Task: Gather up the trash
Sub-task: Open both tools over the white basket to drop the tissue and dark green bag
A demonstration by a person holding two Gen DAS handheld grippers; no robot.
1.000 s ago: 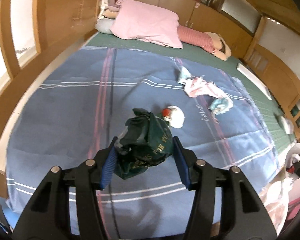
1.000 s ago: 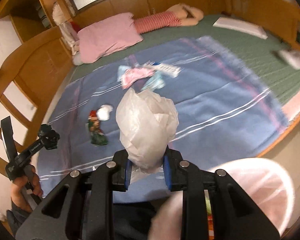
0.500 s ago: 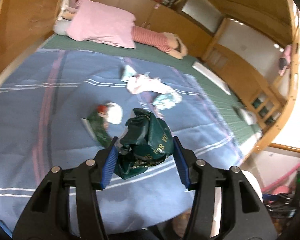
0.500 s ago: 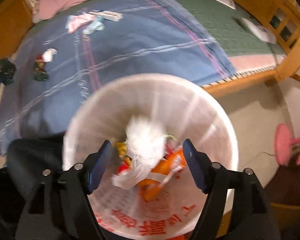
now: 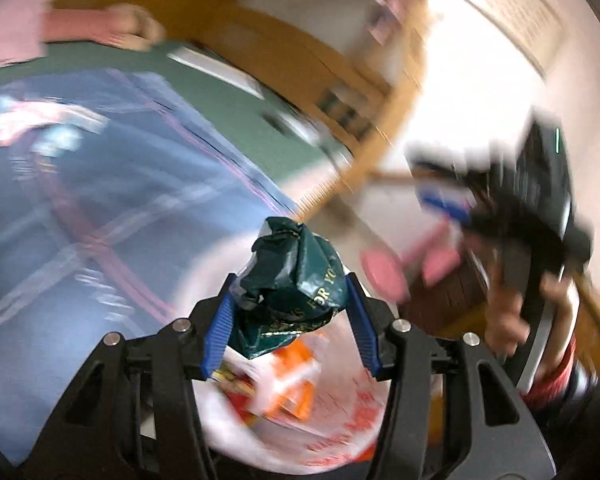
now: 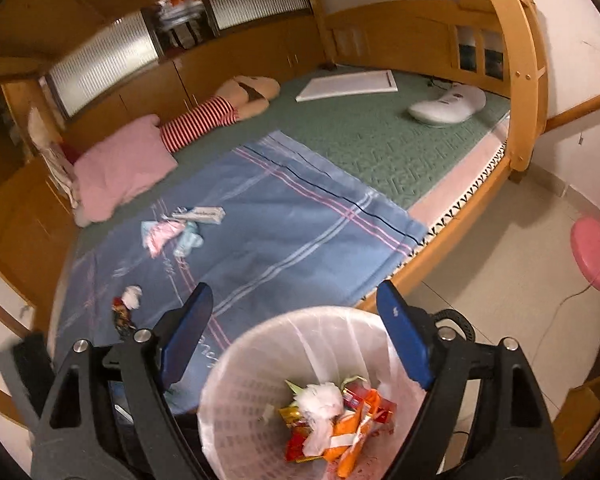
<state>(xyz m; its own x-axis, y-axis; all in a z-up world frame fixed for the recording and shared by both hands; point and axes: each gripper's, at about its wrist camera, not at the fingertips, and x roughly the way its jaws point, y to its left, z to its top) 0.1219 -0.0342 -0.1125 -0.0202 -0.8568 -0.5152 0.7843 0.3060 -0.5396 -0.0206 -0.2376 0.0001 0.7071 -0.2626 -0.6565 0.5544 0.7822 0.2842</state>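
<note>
Bed (image 6: 380, 148) with blue sheet (image 6: 284, 232) beside white trash basket (image 6: 236, 392). Left tool (image 5: 290, 312) clenched on dark green wrapper (image 5: 296, 276) above basket. Right tool (image 6: 296, 344) released, empty, over basket.

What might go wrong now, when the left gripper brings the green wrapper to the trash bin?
1. The left wrist view is blurred by fast motion. If the left gripper opens now, the green wrapper may miss the trash bin and land on the floor.
2. The right gripper hangs open beside the bin, so the two grippers may collide.
3. The wrappers and the small scraps on the blue blanket may be forgotten.
</note>
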